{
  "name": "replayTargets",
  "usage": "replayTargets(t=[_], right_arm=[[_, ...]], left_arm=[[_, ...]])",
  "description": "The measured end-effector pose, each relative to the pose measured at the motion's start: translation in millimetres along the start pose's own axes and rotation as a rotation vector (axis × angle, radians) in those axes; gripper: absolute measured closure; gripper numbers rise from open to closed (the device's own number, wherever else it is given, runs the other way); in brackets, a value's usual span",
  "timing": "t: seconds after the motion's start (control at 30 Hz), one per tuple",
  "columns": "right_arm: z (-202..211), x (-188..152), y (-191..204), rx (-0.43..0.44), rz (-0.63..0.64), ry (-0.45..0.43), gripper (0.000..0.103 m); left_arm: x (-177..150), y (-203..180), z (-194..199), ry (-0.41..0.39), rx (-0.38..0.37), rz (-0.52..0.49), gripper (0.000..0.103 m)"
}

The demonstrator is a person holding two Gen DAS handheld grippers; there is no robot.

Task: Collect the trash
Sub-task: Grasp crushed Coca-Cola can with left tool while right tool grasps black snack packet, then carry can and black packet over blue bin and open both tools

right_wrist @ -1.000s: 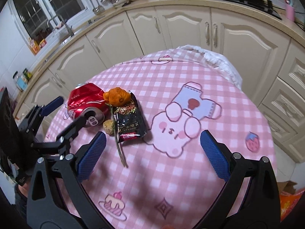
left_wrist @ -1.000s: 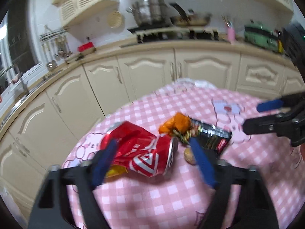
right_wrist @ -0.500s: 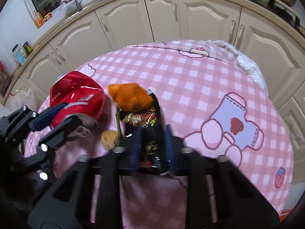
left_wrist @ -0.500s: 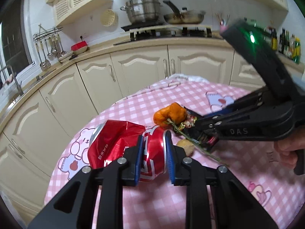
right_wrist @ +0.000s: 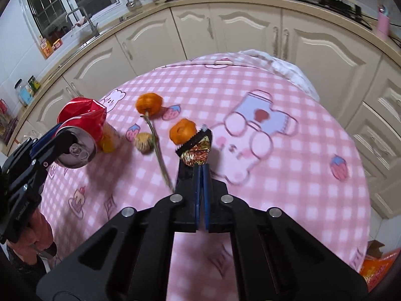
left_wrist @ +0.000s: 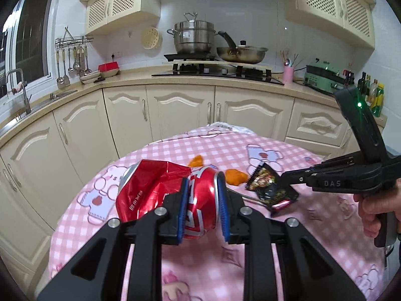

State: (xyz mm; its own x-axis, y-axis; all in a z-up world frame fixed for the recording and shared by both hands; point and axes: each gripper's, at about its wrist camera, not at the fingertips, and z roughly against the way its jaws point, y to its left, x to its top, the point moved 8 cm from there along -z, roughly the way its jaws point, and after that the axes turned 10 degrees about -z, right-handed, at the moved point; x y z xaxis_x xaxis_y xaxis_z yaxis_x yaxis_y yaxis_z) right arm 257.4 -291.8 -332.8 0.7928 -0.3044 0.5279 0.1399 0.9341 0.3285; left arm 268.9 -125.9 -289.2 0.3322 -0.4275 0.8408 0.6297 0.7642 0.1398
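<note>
Your pink checked table (right_wrist: 288,80) fills both views. Your left gripper (left_wrist: 201,208) pinches the crushed red can (left_wrist: 160,190) at centre frame, its long axis running left to right across the jaws. Your right gripper (right_wrist: 200,175) is pressed together on the dark snack wrapper (right_wrist: 196,150), which sticks out ahead of its tips. The orange peels (right_wrist: 181,130), stem and nut still lie on the cloth, nearer the right gripper.

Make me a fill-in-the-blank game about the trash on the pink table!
1. The left tongs squeeze a crushed ____ can.
2. The right tongs pinch a black snack ____.
3. The tablecloth has a pink and white ____ pattern.
4. Two ____ peels lie on the cloth.

Missing words: red; wrapper; checked; orange
</note>
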Motion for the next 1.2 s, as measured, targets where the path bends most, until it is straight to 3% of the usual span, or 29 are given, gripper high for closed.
replayTargets(t=[0.23,0.27,0.3,0.33,0.37,0.5,0.63,0.73,0.77,0.87,1.2], right_arm=[[18,-11,-8,0.02,-0.045,0.002,0.099],[14,-9,-11,0.011,-0.064,0.012,0.093],[12,-7,-12,0.013,-0.078,0.013,0.062],[11,-5,-11,0.017,-0.084,-0.001,0.04],[10,-2,-9,0.016,-0.077,-0.022,0.026],[-14,8,1,0.001,-0.069,-0.005,0.029],[-37,13,7,-0.015,-0.068,0.031,0.041],[-51,13,9,-0.094,-0.013,0.036,0.058],[-51,13,9,-0.125,0.01,0.028,0.07],[-44,7,7,-0.078,-0.015,0.037,0.08],[22,-7,-28,0.018,-0.117,-0.092,0.082]], left_arm=[[-9,-19,26,-0.01,-0.016,0.015,0.082],[-10,-21,30,-0.011,-0.014,0.018,0.082],[-12,-23,34,-0.01,-0.015,0.023,0.082],[-13,-24,37,-0.009,-0.017,0.03,0.082],[-15,-25,39,-0.007,-0.017,0.035,0.082],[-18,-30,48,-0.002,-0.013,0.031,0.082],[-17,-33,54,-0.004,-0.011,0.028,0.082],[-17,-35,57,-0.005,-0.01,0.017,0.082],[-16,-35,57,-0.006,-0.009,0.015,0.082],[-16,-35,60,-0.014,-0.011,0.019,0.082],[-1,-55,66,-0.051,-0.051,0.004,0.082]])
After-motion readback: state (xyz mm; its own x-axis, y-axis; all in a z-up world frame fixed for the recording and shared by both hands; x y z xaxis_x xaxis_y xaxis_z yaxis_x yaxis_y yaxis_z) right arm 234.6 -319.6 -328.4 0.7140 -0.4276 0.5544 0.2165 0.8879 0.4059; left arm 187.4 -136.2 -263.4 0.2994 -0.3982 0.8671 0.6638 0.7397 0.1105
